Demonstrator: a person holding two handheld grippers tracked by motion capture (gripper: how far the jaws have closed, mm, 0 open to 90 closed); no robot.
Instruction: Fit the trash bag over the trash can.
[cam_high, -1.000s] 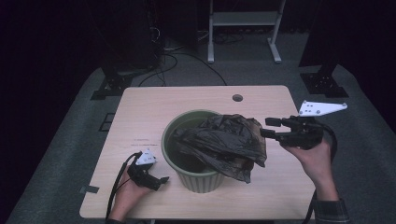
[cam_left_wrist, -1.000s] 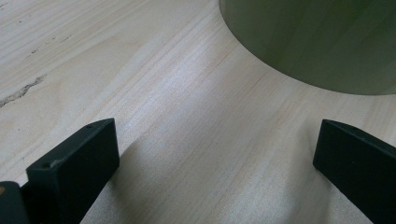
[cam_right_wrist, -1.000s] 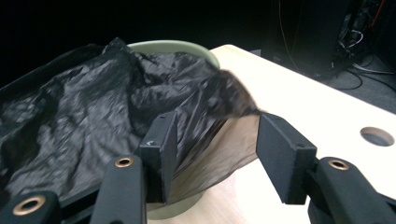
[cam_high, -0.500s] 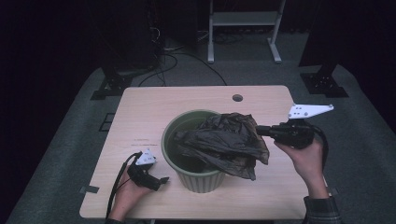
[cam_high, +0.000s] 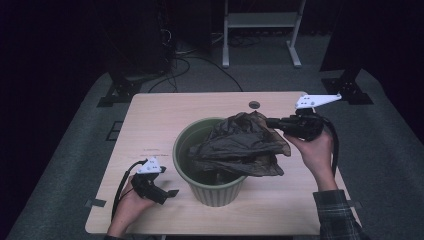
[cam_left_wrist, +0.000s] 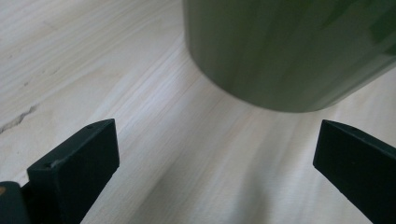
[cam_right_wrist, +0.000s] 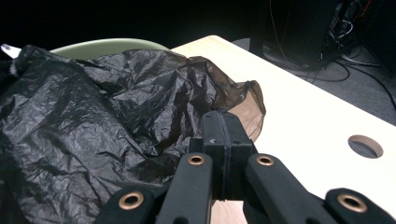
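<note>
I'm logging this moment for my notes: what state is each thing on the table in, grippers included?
Black plastic bag: crumpled, draped over the bin's rim, its edge pinched by the right gripper.
Green bin: upright on the table, mouth partly covered by the bag.
Right gripper: shut on the bag's edge.
Left gripper: open, holding nothing, low on the table beside the bin.

Green bin on pale wooden table

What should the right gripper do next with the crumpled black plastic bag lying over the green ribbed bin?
Probably pull the crumpled black plastic bag outward over the green ribbed bin's right rim. The right gripper has just closed on the bag's edge; the bag lies bunched across the opening, not lining it.
</note>
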